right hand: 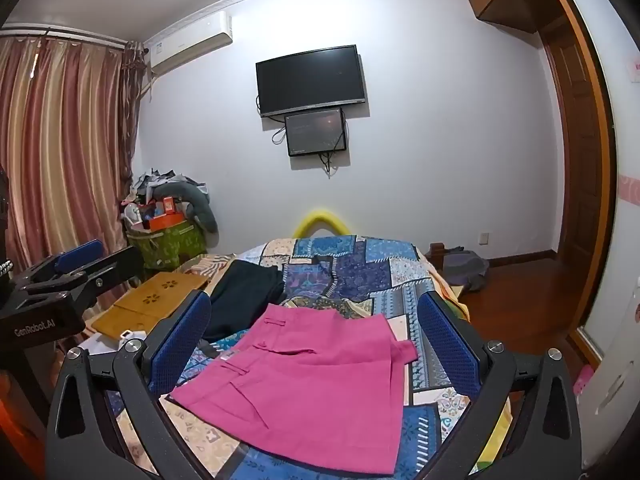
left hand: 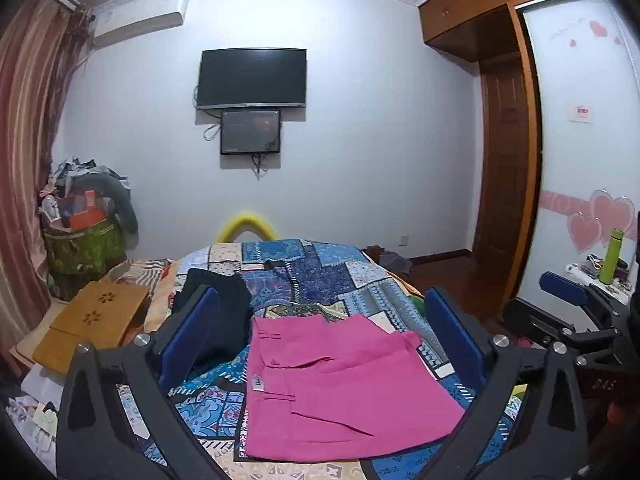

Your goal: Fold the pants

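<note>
The pink pants [left hand: 340, 388] lie folded into a compact stack on the patchwork bedspread [left hand: 320, 272]; they also show in the right wrist view [right hand: 316, 388]. My left gripper [left hand: 320, 340] hovers above them, jaws wide open and empty. My right gripper [right hand: 316, 340] also hovers above the pants, open and empty. The right gripper also shows at the right edge of the left wrist view [left hand: 576, 304], and the left gripper at the left edge of the right wrist view [right hand: 68, 272].
A dark folded garment [left hand: 216, 300] lies on the bed beyond the pants, also in the right wrist view [right hand: 244, 296]. A wooden lap desk [left hand: 92, 320] sits left of the bed. A green laundry basket [left hand: 80, 248] stands by the curtain. A nightstand with a green bottle [left hand: 612, 256] is at right.
</note>
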The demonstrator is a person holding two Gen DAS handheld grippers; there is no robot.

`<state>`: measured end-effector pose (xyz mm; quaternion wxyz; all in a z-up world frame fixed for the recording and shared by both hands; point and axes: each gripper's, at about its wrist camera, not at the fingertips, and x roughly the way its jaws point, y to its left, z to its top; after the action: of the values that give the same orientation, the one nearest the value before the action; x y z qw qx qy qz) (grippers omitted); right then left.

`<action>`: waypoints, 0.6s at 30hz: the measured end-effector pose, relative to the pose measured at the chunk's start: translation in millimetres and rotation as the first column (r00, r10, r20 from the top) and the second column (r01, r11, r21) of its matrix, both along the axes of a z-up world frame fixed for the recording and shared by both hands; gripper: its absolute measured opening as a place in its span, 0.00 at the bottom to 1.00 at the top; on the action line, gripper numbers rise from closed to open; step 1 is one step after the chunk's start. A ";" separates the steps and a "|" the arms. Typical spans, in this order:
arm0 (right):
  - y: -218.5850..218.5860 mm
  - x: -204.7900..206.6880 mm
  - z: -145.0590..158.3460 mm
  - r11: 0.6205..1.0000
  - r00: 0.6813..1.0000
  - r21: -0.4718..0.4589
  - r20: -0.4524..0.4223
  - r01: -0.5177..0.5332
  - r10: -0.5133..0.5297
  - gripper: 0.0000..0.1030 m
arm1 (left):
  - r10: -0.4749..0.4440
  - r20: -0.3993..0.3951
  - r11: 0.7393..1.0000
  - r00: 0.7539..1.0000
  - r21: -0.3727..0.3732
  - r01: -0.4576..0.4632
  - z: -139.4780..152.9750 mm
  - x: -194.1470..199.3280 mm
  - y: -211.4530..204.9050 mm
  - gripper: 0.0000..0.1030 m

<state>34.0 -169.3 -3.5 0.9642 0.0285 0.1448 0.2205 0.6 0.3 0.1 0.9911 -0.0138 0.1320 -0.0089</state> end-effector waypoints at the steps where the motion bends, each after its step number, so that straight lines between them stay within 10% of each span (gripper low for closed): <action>1: 0.0 -0.1 0.1 1.000 1.000 0.002 0.000 0.000 0.000 1.00 | -0.003 0.000 1.000 1.000 -0.001 0.003 0.1 0.2 0.2 1.00; 18: 3.3 2.0 1.3 1.000 1.000 -0.005 -0.013 -0.002 0.002 1.00 | 0.008 0.001 1.000 1.000 0.006 -0.008 -1.2 0.6 -0.1 1.00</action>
<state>36.0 -166.0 -2.2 0.9631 0.0272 0.1516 0.2207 1.2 0.2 -1.1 0.9912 -0.0112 0.1315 -0.0045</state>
